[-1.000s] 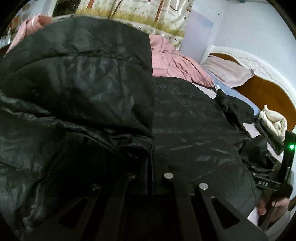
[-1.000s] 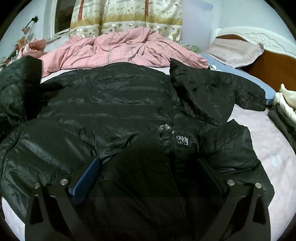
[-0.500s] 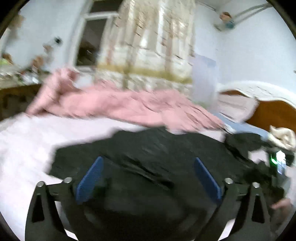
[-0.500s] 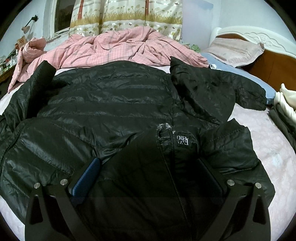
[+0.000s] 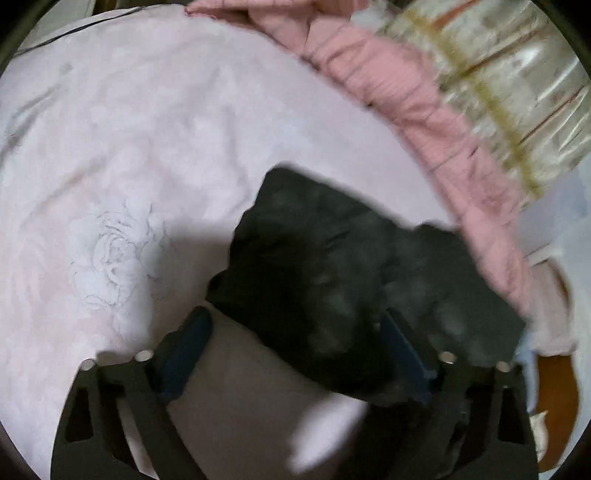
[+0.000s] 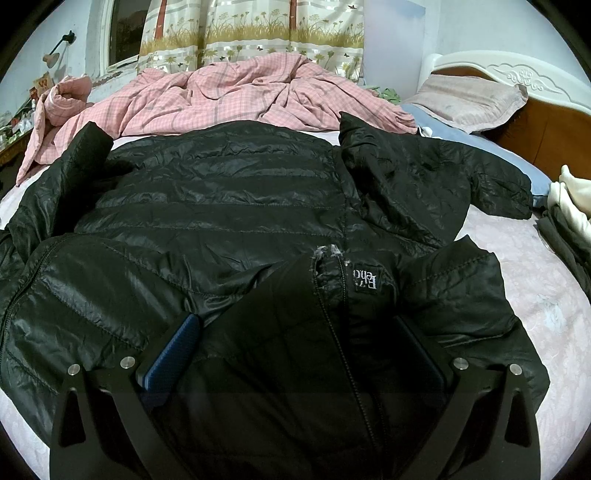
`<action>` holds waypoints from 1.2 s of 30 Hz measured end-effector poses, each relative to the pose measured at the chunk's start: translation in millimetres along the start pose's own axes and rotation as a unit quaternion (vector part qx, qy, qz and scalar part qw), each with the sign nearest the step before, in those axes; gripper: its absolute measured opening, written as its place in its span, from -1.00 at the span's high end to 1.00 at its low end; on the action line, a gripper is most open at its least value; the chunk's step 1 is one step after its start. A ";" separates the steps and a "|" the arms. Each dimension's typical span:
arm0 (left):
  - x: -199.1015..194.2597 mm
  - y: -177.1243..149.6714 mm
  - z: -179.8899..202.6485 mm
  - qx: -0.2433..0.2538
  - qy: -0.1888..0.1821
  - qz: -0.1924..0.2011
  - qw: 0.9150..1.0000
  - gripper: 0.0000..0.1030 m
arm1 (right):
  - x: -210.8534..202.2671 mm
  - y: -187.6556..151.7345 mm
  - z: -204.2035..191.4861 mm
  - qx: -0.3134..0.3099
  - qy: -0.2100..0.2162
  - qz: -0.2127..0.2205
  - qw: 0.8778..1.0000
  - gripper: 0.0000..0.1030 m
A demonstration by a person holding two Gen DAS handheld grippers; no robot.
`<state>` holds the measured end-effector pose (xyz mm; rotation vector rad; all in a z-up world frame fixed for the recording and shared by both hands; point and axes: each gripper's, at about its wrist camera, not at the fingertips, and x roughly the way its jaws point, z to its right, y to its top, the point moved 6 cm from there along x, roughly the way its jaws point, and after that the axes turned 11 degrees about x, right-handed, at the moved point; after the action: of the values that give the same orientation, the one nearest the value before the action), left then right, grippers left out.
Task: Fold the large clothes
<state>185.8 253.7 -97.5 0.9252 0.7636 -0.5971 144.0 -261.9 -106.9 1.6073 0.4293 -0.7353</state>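
Left wrist view, blurred: left tongs (image 5: pixel 295 350) spread wide, clamped on nothing, blue pads (image 5: pixel 184 354) well apart. Between and beyond them, a dark end of the jacket (image 5: pixel 332 277), lying on the pale pink bedsheet (image 5: pixel 129 147); whether sleeve or hem, cannot tell. Right pad dark against the cloth, contact unclear. Printed rose (image 5: pixel 114 254) on the sheet to the left. Pink quilt (image 5: pixel 424 110) bunched along the far edge, curtain (image 5: pixel 517 92) behind it.

Right wrist view, sharp: right tongs (image 6: pixel 295 354) also spread wide, holding nothing, left pad (image 6: pixel 170 358) over the jacket front, right one in shadow. Black quilted jacket (image 6: pixel 229 192) spread across the bed, collar end nearest, zip (image 6: pixel 343 354) running down between the fingers, white label (image 6: pixel 364 280) just right of it. One sleeve (image 6: pixel 55 184) up at the far left, the other (image 6: pixel 491 184) stretched right towards the blue pillow (image 6: pixel 461 144). Hood or collar flap (image 6: pixel 399 184) folded over the right shoulder. Pink checked quilt (image 6: pixel 229 96) heaped behind, flowered curtain (image 6: pixel 251 33) above, pink pillow (image 6: pixel 469 99) against the wooden headboard (image 6: pixel 546 122). Folded clothes (image 6: pixel 569 221) at the right edge.
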 end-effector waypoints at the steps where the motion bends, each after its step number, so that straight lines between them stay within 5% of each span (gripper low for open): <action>1: 1.7 0.0 5.2 0.025 0.019 0.009 0.999 -0.55 | 0.1 0.3 0.5 0.000 0.000 0.000 1.000 -1.00; 2: 2.1 0.8 10.0 0.046 0.034 0.010 0.998 -0.11 | 0.1 0.3 0.6 0.000 0.000 0.000 1.000 -1.00; 3: 2.4 0.9 16.8 0.056 0.043 0.007 0.997 0.77 | 0.2 0.1 0.3 0.000 0.002 -0.002 1.000 -1.00; 4: -0.2 2.3 22.8 0.049 0.033 0.012 0.998 0.92 | 0.3 -0.1 -0.1 0.000 0.002 -0.002 1.000 -1.00; 6: -18.7 8.4 39.2 0.038 -0.005 0.052 0.998 0.91 | 0.3 -0.1 0.0 0.001 0.002 -0.002 1.000 -1.00; 9: -64.0 20.7 97.5 0.116 -0.022 0.121 0.986 0.91 | 0.4 -0.1 -0.1 0.000 0.002 -0.002 1.000 -1.00; 13: -111.2 14.2 189.5 0.175 -0.133 0.152 0.964 0.91 | 0.4 0.2 0.5 0.001 0.002 -0.002 1.000 -1.00; 15: -127.1 4.8 230.3 0.199 -0.191 0.156 0.949 0.91 | 0.5 0.3 0.7 0.001 0.002 -0.002 1.000 -1.00; 20: -160.3 -42.2 331.3 0.276 -0.330 0.146 0.891 0.91 | 0.7 0.5 0.6 0.001 0.003 -0.002 1.000 -1.00; 22: -161.5 -57.4 358.3 0.297 -0.363 0.128 0.874 0.90 | 0.9 0.8 0.8 0.001 0.003 -0.002 1.000 -1.00; 25: -145.4 -86.0 378.3 0.316 -0.372 0.102 0.867 0.90 | 0.4 -0.2 1.4 0.005 0.007 0.000 1.000 -1.00; 30: -92.0 -120.6 371.8 0.300 -0.372 0.037 0.878 0.89 | -9.5 1.3 8.6 0.036 0.038 0.018 0.998 -1.00; 34: -54.3 -158.0 365.3 0.316 -0.368 -0.046 0.873 0.84 | -17.8 5.5 23.1 0.088 0.070 0.029 0.993 -1.00; 36: -53.5 -175.7 353.9 0.343 -0.350 -0.042 0.871 0.57 | -20.6 5.9 28.5 0.106 0.082 0.028 0.991 -1.00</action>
<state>136.7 -130.7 -3.7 1.2067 -0.0978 -1.2399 126.7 -288.0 -89.9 1.8812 0.4328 -0.6246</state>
